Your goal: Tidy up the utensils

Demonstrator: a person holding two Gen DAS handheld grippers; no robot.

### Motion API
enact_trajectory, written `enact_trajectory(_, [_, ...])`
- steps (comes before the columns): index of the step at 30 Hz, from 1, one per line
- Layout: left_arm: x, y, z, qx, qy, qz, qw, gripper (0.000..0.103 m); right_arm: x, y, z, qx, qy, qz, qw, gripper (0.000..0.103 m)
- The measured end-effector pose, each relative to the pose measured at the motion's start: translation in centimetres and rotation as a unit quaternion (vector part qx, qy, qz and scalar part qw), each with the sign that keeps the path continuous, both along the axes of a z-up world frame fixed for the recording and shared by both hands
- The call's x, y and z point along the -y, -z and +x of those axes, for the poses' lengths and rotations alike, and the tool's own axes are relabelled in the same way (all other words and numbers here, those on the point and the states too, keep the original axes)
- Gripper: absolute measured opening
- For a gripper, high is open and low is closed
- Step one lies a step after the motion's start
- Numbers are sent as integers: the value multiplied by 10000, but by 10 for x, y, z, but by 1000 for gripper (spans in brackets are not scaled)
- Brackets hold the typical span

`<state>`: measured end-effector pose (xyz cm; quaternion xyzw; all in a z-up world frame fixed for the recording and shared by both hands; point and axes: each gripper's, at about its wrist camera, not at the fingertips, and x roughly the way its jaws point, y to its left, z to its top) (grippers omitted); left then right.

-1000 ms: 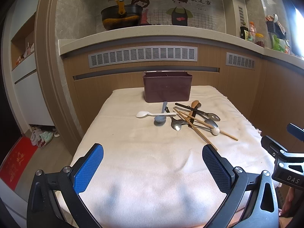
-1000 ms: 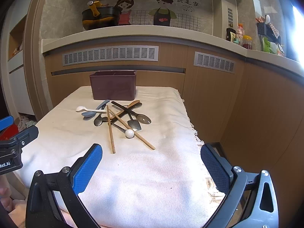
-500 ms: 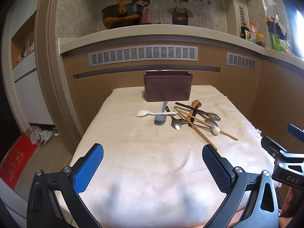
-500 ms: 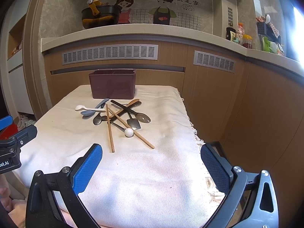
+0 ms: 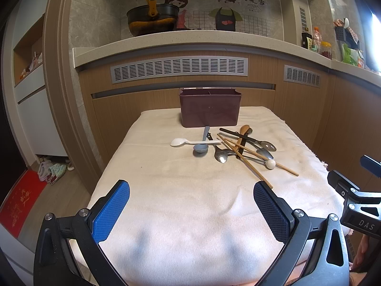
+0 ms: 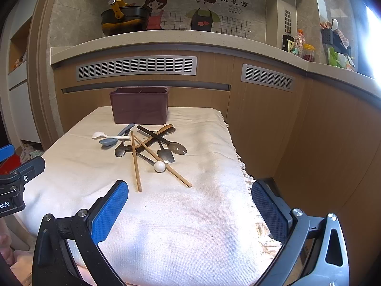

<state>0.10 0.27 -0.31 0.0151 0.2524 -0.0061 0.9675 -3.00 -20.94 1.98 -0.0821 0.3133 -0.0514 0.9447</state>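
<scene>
While spread wide and gripping nothing, left gripper (image 5: 191, 196) and right gripper (image 6: 189, 196) low in frame. Utensils (image 6: 147, 144) heaped mid-frame before maroon caddy (image 6: 139, 106), none inside. Crossed chopsticks (image 6: 136, 162) over spoons: likely to drag neighbours or roll off cloth (image 6: 190, 226) if tugged.

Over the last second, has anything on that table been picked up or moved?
Nothing visibly changed. Both the left gripper and the right gripper hang open over the near end of the white cloth, holding nothing, as before. The pile of spoons and chopsticks lies untouched in front of the brown box. The right camera view only drifted a touch.
</scene>
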Motion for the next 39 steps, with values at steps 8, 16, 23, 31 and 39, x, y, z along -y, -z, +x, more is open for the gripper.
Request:
enact_trajectory(8, [0,0,0,0,-3,-2,10000,103,1,-1,-1,12,2,-31,10000,103])
enact_trajectory(16, [2,4,3,-18,0,11,10000,103,2,-3,-1,22,14,-68,10000,103])
enact_trajectory(23, [2,4,4,-21,-3,10,10000,103,2,-6,-2,32,12,-52,10000,103])
enact_trajectory(31, [2,4,3,-22,0,13,10000,103,4,-6,0,27,2,29,10000,103])
enact_trajectory(39, [8,3,10,-28,185,123,9997,103,4,-5,13,-99,-171,30,9998,103])
